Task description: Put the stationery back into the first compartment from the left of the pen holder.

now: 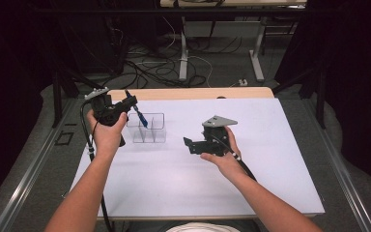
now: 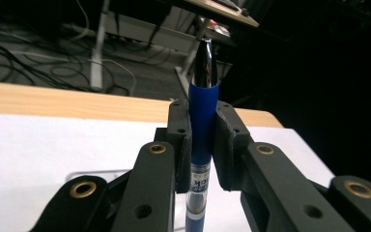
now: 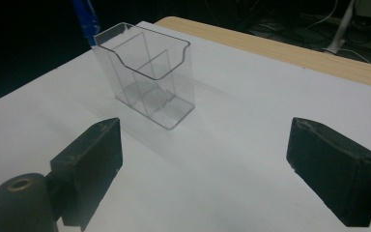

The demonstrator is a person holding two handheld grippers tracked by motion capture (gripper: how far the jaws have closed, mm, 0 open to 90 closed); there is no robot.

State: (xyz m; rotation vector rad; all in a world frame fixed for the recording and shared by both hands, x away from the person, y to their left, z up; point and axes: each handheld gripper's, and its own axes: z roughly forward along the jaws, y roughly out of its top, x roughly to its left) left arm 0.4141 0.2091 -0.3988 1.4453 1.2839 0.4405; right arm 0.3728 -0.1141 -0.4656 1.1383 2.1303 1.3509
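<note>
A blue pen [image 1: 140, 118] with a silver tip [image 2: 203, 63] is clamped between the jaws of my left gripper [image 1: 129, 102], which is shut on it. I hold the pen slanted above the left end of a clear plastic holder [image 1: 147, 128] with divided compartments. The holder stands upright on the white table top [image 1: 198, 183]. In the left gripper view the pen [image 2: 203, 116] runs straight up between the pads. My right gripper [image 1: 189, 145] hovers right of the holder, open and with nothing between its jaws. In its own view the holder [image 3: 145, 72] stands ahead and the pen [image 3: 84, 17] shows behind it.
A wooden strip [image 1: 198, 93] runs along the table's far edge. Beyond it, cables and white desk legs [image 1: 183, 58] stand on the floor. The white surface stretches wide to the right and toward the near edge.
</note>
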